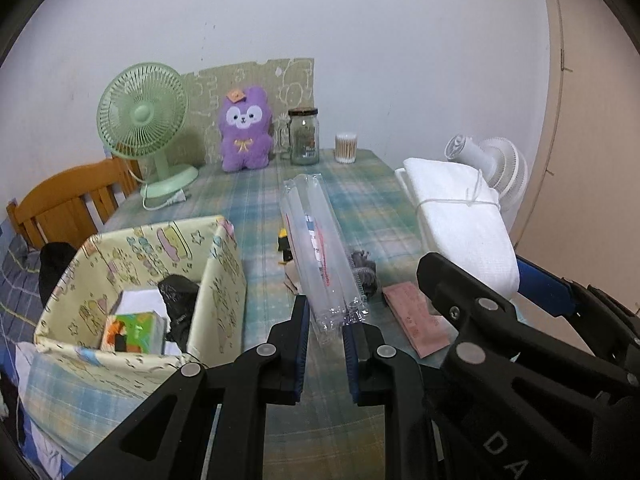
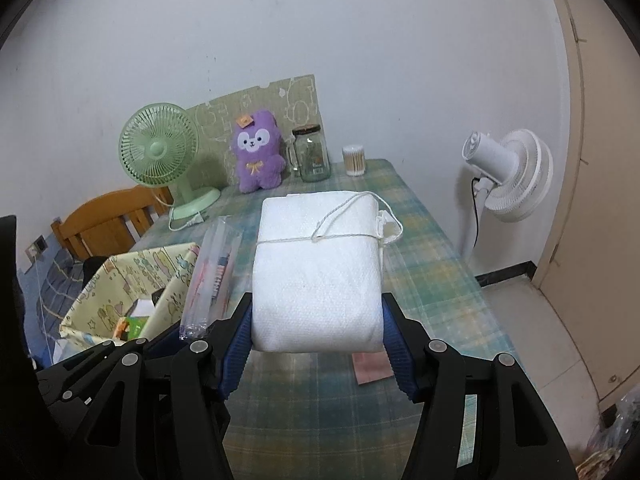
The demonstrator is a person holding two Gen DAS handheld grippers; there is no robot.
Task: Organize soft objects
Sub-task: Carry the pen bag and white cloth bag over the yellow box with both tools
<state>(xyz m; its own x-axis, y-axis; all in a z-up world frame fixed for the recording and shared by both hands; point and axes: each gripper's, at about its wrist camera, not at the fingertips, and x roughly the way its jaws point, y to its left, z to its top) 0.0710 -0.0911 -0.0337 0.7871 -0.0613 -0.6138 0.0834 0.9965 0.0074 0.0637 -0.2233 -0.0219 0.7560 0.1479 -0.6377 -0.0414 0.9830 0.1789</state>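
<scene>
Right wrist view: right tool (image 2: 318, 320) clamps a white folded cloth bundle (image 2: 318, 264) above the tabletop (image 2: 420, 248).
String-tied, quilted, its long axis points away toward the wall; left tool (image 1: 326, 336) grips a clear plastic sleeve (image 1: 316, 244).

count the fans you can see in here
2. A green desk fan stands at the table's far left, beside the purple plush. A white pedestal fan stands on the floor off the table's right edge. None other shows.
</scene>
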